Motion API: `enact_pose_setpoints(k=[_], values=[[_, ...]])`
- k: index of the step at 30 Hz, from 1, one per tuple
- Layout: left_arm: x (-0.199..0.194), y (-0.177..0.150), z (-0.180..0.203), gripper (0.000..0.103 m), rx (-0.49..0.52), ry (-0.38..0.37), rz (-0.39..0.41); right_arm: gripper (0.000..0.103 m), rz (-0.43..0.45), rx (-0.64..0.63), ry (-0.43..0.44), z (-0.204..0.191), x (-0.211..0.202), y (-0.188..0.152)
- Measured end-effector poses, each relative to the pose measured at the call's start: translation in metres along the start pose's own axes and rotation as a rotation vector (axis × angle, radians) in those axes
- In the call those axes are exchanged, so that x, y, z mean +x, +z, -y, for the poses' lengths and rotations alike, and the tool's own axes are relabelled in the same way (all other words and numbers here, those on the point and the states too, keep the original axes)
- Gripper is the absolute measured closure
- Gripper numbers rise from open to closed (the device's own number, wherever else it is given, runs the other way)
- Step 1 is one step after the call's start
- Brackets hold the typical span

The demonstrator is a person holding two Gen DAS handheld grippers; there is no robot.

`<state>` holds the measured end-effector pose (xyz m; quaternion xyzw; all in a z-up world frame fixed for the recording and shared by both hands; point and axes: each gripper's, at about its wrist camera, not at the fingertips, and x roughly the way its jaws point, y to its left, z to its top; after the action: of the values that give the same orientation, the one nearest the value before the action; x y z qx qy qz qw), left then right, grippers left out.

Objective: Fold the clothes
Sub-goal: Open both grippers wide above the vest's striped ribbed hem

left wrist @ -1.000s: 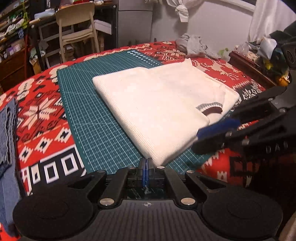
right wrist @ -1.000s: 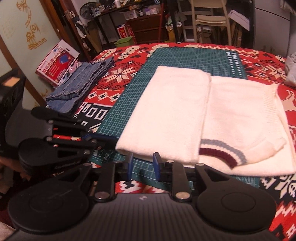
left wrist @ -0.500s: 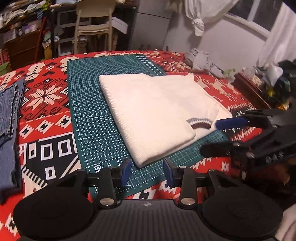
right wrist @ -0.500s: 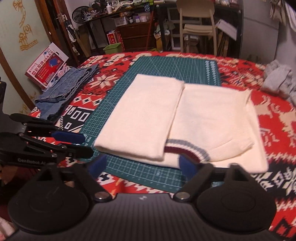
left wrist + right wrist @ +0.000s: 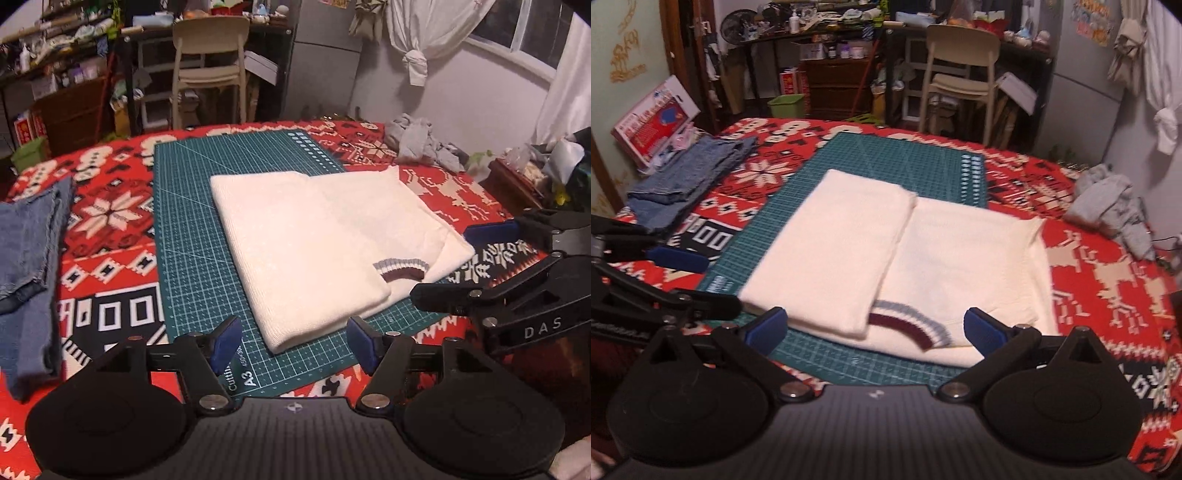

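A cream knitted sweater (image 5: 317,247) (image 5: 886,254) lies folded on the green cutting mat (image 5: 192,236) (image 5: 886,155), one half laid over the other. Its striped maroon and grey cuff (image 5: 400,269) (image 5: 912,325) shows at the near edge. My left gripper (image 5: 293,343) hangs open just short of the sweater's near corner, holding nothing. My right gripper (image 5: 875,328) is open wide in front of the cuff, also holding nothing. Each gripper shows in the other's view, the right gripper (image 5: 476,266) at right and the left gripper (image 5: 690,280) at left.
Folded blue jeans (image 5: 26,258) (image 5: 687,177) lie left of the mat on the red patterned bedspread (image 5: 107,210). A crumpled grey garment (image 5: 417,142) (image 5: 1115,206) sits at the far right. A beige chair (image 5: 207,66), shelves and a wooden box (image 5: 517,184) stand beyond the bed.
Both grippers have opened and pulled back and up from the sweater's near edge. The left was shut a second ago; the right was nearly shut. The sweater stays folded.
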<state>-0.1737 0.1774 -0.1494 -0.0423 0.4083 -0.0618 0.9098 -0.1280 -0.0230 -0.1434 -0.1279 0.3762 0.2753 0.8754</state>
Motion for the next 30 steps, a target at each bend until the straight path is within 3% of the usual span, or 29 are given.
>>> enact_pose_setpoints(k=[2,6,8,9,18,23,25,30], values=[[-0.001,0.001,0.002,0.034,-0.006,0.003,-0.011,0.0,0.002,0.001,-0.033,0.001,-0.001,0.001],[-0.005,0.003,0.014,0.032,0.029,0.022,0.011,0.0,0.072,-0.008,-0.066,0.002,-0.014,0.002],[-0.008,0.004,0.02,0.019,0.041,0.07,0.021,0.0,0.105,-0.012,-0.074,0.004,-0.021,0.004],[-0.009,0.005,0.023,0.017,0.04,0.088,0.022,0.0,0.117,-0.016,-0.079,0.004,-0.024,0.005],[-0.016,0.016,0.029,0.016,0.048,0.021,0.028,0.0,0.099,-0.044,-0.147,0.008,-0.031,0.011],[-0.013,0.019,0.038,0.014,0.1,0.096,0.038,0.0,0.176,-0.065,-0.166,0.007,-0.045,0.011],[-0.011,0.021,0.041,0.014,0.118,0.114,0.027,0.0,0.186,-0.041,-0.131,0.01,-0.049,0.011],[-0.016,0.019,0.054,0.012,0.196,0.182,0.087,0.0,0.177,-0.069,-0.148,0.007,-0.053,0.011]])
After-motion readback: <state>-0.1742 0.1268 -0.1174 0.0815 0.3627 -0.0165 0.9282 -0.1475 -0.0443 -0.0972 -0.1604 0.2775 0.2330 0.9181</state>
